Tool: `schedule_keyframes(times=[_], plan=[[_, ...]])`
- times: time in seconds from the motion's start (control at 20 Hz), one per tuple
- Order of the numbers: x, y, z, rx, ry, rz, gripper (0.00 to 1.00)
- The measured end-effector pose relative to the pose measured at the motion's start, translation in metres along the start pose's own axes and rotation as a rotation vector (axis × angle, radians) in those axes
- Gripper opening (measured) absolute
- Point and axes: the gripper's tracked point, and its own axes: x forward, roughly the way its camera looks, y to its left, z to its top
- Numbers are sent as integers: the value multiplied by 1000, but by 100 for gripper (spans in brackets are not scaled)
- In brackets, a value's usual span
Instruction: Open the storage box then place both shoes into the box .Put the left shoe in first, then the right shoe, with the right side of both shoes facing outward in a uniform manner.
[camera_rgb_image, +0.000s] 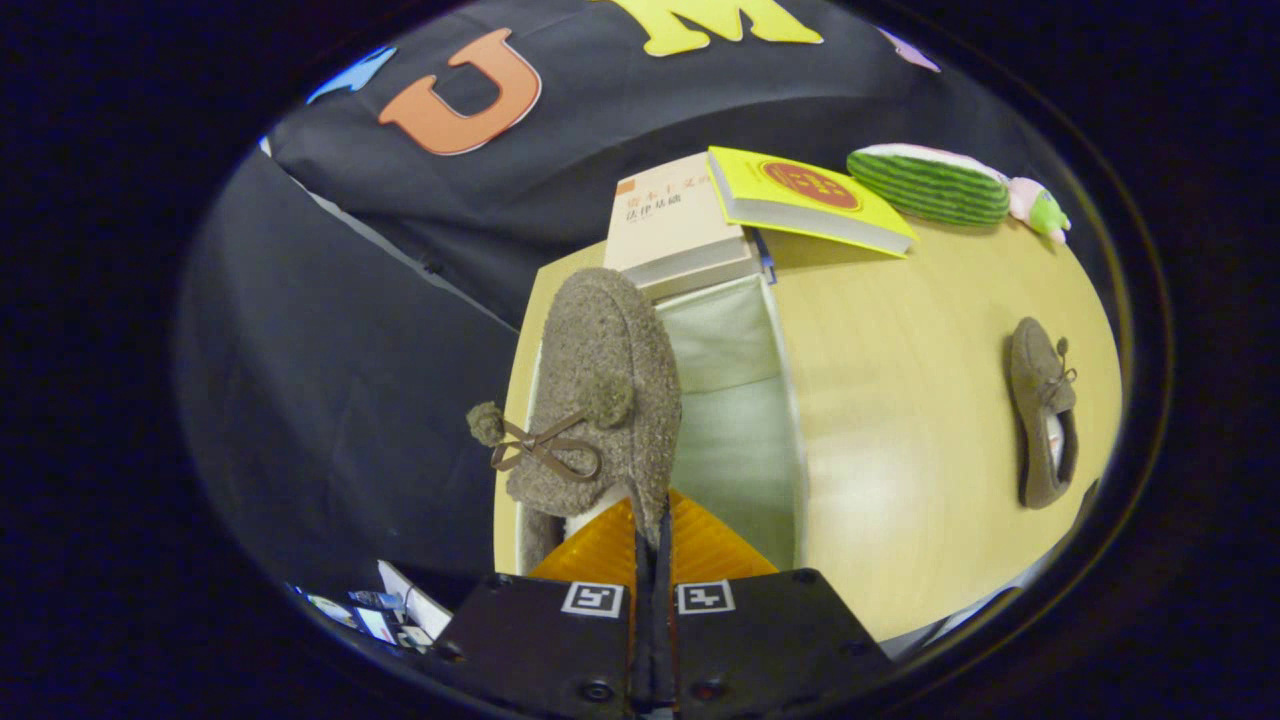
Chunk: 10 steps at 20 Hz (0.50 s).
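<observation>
My gripper (650, 525) is shut on the collar edge of a brown fuzzy shoe (600, 390) with a bow and pompoms. The shoe hangs toe-forward just ahead of the fingers, over the left side of the open white storage box (735, 400). The box's pale inside shows to the right of the held shoe, with nothing seen in that part. A second matching brown shoe (1043, 410) lies on the wooden table (900, 400), far to the right of the box, its opening toward me.
Two books lie beyond the box: a beige one (670, 225) touching its far end and a yellow one (805, 195) overlapping it. A striped green plush toy (935, 185) sits at the table's far right. The table's left edge runs beside the box.
</observation>
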Motion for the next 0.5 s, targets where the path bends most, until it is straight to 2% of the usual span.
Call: schedule_keyframes(times=[0.3,0.5], plan=[[41,8,-21,-17,37,-36,7],[47,8,-15,11,32,-13,11]])
